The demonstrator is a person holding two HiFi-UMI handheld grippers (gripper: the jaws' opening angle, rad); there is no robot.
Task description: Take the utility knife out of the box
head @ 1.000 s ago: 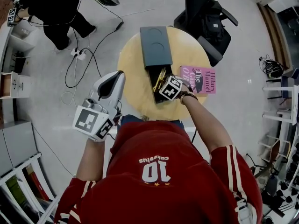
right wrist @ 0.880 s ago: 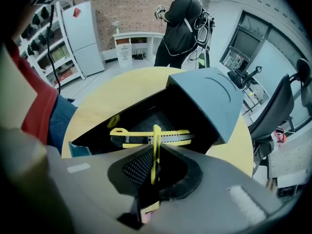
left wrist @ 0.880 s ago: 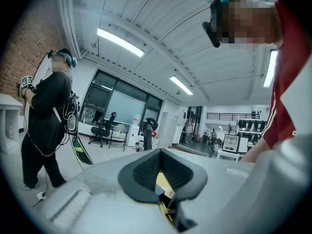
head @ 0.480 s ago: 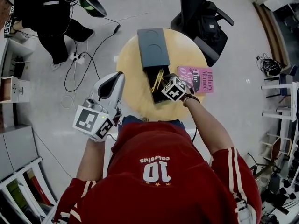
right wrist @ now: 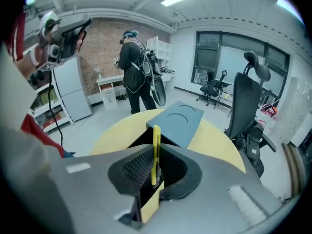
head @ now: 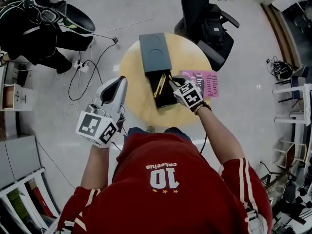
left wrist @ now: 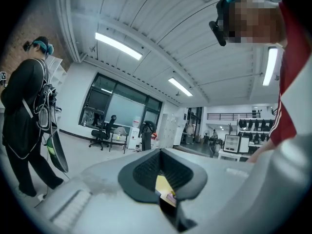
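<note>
knife: utility knife point(right wrist: 155, 143), thin and yellow, is out of the box point(head: 155, 52) and pinched in the right gripper point(right wrist: 156, 177); it stands upright across the jaws
where: in the air over the middle of the tabletop point(head: 132, 84), above the near end of the slid-out tray point(head: 163, 100); pink book point(head: 207, 82) lies at the right edge, apart from it
handling: my read is light, stiff, narrow plastic body, not fragile; smooth flat sides, so likely slippery and free to pivot in a two-pad pinch; can't tell whether the blade is retracted, so treat the tip as sharp
grip spot: pads sit on the flat faces near its lower end, and most of the length sticks up past the jaws; nearer mid-body would resist swing better, but this looks fine for a short carry
right tongs: narrowly parted, clamped on the knife, ribbed pads on both faces
right arm pose: forearm reaches forward over the near edge of the tabletop, gripper tilted down toward the tray, marker cube facing up
left tongs: left gripper point(left wrist: 165, 194) pressed together, nothing held
left arm pose: held about level just off the left edge of the tabletop, clear of box and knife, looks idle
risk: knife twisting in the pinch if it clips the tray wall or the box
</note>
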